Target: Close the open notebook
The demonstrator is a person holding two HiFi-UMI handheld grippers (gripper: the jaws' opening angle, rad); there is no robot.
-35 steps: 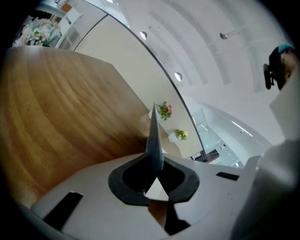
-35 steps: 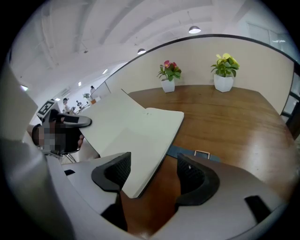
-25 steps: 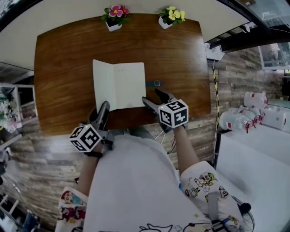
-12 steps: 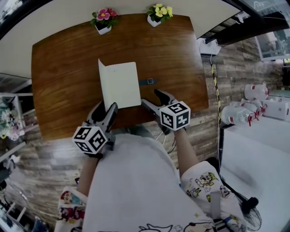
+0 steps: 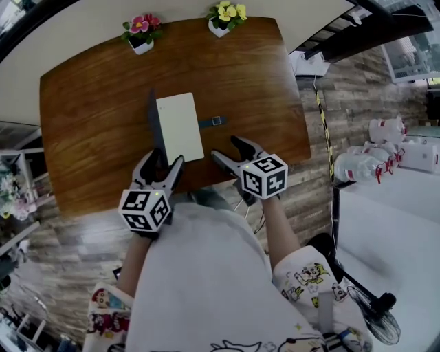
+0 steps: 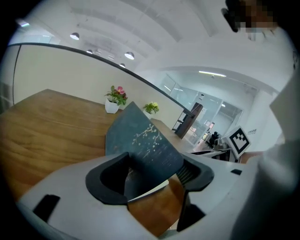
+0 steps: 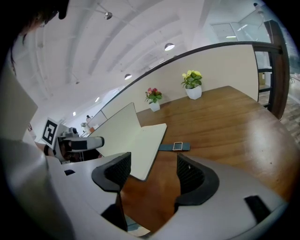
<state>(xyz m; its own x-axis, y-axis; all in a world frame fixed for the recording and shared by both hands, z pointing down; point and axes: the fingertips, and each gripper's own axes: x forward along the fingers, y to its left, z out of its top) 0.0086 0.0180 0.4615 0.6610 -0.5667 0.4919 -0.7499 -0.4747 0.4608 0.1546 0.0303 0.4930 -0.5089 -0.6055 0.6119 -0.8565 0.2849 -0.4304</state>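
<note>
The notebook (image 5: 180,127) lies on the wooden table (image 5: 89,117) with its cream right page up. Its dark left cover (image 5: 152,122) stands nearly upright along the spine. In the left gripper view that cover (image 6: 140,140), dark blue with a pale branch print, rises just past my jaws. My left gripper (image 5: 161,167) sits at the notebook's near left corner; its jaws are opening and the pads do not press on the cover. My right gripper (image 5: 228,151) is open and holds nothing, just right of the notebook's near edge (image 7: 145,145). A blue strap with a buckle (image 5: 213,122) sticks out to the right.
Two small flower pots stand at the table's far edge, one pink (image 5: 141,31) and one yellow (image 5: 223,17). The table's near edge runs just under both grippers. To the right stand a railing and white bottles (image 5: 361,168) on the floor.
The left cover has swung up from lying flat to nearly upright. My left gripper went from shut to open and rolled while shifting right. The right gripper barely moved.
</note>
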